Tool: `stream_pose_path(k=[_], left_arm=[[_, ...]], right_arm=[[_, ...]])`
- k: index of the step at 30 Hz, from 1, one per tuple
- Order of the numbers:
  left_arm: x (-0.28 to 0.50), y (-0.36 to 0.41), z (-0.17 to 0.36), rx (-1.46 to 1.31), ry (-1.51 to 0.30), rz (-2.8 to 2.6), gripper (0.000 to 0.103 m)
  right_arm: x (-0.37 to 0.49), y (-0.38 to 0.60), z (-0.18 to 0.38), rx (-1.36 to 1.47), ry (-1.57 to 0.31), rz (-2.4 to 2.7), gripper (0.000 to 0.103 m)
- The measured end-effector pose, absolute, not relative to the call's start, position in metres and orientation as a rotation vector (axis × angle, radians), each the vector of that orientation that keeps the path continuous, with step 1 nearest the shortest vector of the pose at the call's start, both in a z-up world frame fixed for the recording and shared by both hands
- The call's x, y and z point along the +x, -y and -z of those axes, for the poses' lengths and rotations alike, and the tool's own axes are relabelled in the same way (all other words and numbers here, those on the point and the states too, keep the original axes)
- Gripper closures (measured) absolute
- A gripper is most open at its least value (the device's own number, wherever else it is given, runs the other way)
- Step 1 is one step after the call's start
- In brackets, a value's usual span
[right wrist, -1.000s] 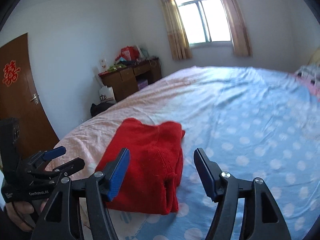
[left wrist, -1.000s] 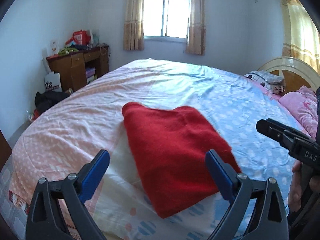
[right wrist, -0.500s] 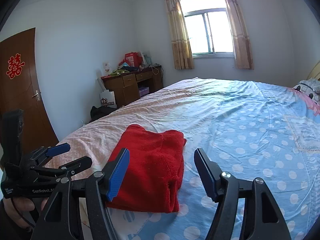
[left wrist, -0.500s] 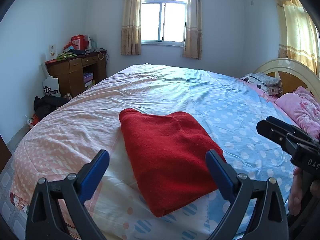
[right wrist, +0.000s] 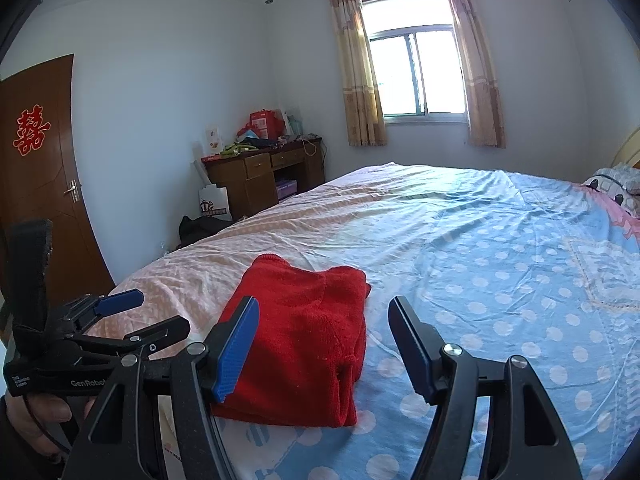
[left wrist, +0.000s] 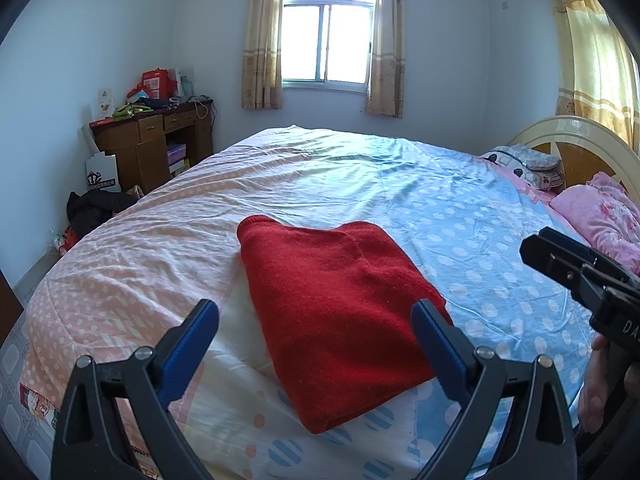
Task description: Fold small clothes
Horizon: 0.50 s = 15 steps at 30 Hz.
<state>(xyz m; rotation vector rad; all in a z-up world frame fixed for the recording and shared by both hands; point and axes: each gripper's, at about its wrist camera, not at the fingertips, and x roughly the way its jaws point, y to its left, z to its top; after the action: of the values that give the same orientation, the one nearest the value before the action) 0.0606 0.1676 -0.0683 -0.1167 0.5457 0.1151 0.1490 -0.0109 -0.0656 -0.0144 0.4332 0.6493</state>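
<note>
While a folded red sweater [left wrist: 340,320] lies flat near the foot corner of a bed [left wrist: 400,184], two sets of tongs hover above it with nothing between their blue pads. Seen from the left wrist, the left tongs [left wrist: 316,340] stand wide open, their fingers framing the near end of the sweater without touching it. From the right wrist, the right tongs [right wrist: 324,344] are likewise spread apart and empty, the sweater showing just past and partly behind the left-hand finger. Each tool also appears at the edge of the other's view, gripped by a person's hand [right wrist: 36,412]. Beneath the sweater, the bedspread [right wrist: 500,272] is dotted, pink on one side and blue on the other, and lightly creased. Pink bedding [left wrist: 600,220] and a patterned pillow [left wrist: 524,160] sit at the headboard [left wrist: 580,136], well apart from the sweater. Against the far wall a wooden counter [right wrist: 264,176] carries a red box and clutter, with a white paper bag [right wrist: 214,204] and dark clothes on the floor beside it. Curtains frame a bright window [right wrist: 416,72], and a brown door [right wrist: 40,172] bears a red paper ornament.
</note>
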Motion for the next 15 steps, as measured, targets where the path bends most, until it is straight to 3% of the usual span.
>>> stream_pose_path(k=[15], left_arm=[[0.058, -0.162, 0.063, -0.108, -0.525, -0.121, 0.0]], right_arm=[[0.134, 0.012, 0.054, -0.02, -0.358, -0.646, 0.035]])
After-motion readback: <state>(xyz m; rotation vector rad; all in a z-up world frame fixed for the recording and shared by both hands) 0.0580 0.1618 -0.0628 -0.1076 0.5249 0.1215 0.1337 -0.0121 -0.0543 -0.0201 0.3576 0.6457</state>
